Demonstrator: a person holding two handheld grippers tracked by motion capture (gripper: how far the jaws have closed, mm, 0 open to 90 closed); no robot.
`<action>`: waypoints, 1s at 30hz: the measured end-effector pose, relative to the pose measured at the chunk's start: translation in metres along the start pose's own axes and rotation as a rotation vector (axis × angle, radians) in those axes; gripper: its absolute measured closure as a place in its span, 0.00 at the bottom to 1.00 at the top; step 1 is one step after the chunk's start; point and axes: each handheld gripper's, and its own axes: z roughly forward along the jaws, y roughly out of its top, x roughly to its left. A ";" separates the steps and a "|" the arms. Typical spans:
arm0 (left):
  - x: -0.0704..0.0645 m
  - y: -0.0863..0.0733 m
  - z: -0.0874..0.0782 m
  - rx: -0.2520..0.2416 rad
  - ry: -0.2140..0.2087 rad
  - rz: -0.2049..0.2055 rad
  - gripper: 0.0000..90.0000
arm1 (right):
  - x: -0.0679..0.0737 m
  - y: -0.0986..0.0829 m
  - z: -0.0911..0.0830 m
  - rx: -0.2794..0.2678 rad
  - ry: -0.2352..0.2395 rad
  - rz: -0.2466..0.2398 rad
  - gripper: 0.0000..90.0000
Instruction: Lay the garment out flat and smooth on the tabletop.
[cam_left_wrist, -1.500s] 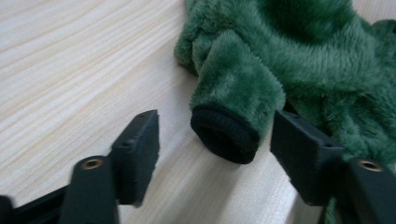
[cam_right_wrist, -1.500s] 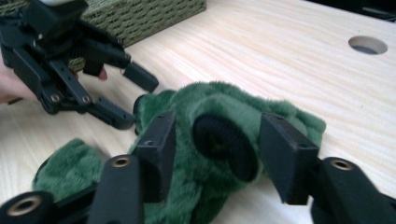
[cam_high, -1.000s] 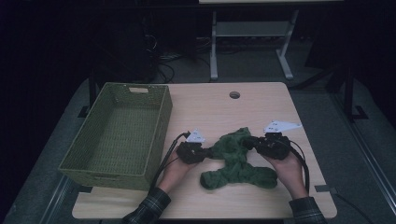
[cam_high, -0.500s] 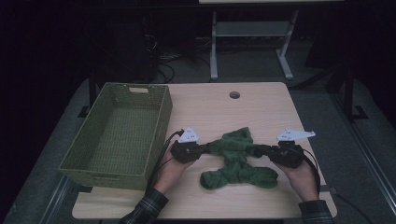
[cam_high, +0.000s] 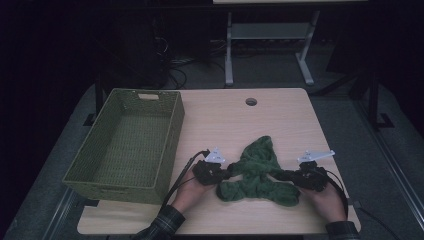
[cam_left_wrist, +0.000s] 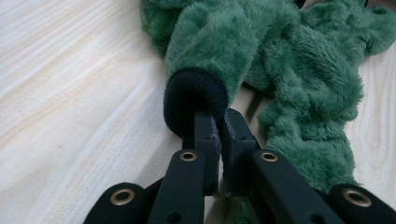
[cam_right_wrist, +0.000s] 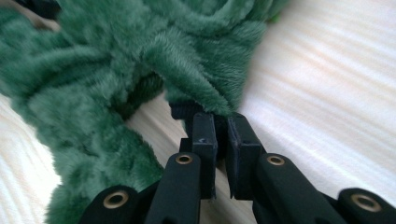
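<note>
A fluffy green garment (cam_high: 257, 170) with dark knit cuffs lies crumpled on the wooden table (cam_high: 225, 120) near its front edge. My left gripper (cam_high: 227, 174) is shut on one dark cuff (cam_left_wrist: 194, 95) at the garment's left end. In the left gripper view the jaws pinch the cuff's edge, left gripper (cam_left_wrist: 218, 122). My right gripper (cam_high: 282, 176) is shut on the other cuff (cam_right_wrist: 187, 109) at the garment's right side, right gripper (cam_right_wrist: 219, 126). Both sleeves are stretched apart between the grippers.
A green woven basket (cam_high: 131, 142) stands empty at the table's left side. A round cable hole (cam_high: 251, 101) sits near the far edge. Beyond the table stands a white metal frame (cam_high: 270, 45) on a dark floor.
Both grippers have moved apart, the right one outward to the right, pulling the garment's sleeves wider. The garment now lies more spread.
</note>
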 end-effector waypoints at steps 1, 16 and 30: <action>0.000 0.000 0.000 0.003 0.001 0.003 0.95 | 0.000 0.000 0.003 0.010 -0.004 -0.010 0.92; 0.015 0.008 -0.029 -0.043 0.033 -0.049 0.51 | -0.001 0.011 -0.024 -0.098 -0.004 0.017 0.67; 0.043 0.057 -0.024 -0.090 0.037 -0.059 0.57 | -0.005 0.058 -0.029 -0.153 -0.023 -0.015 0.68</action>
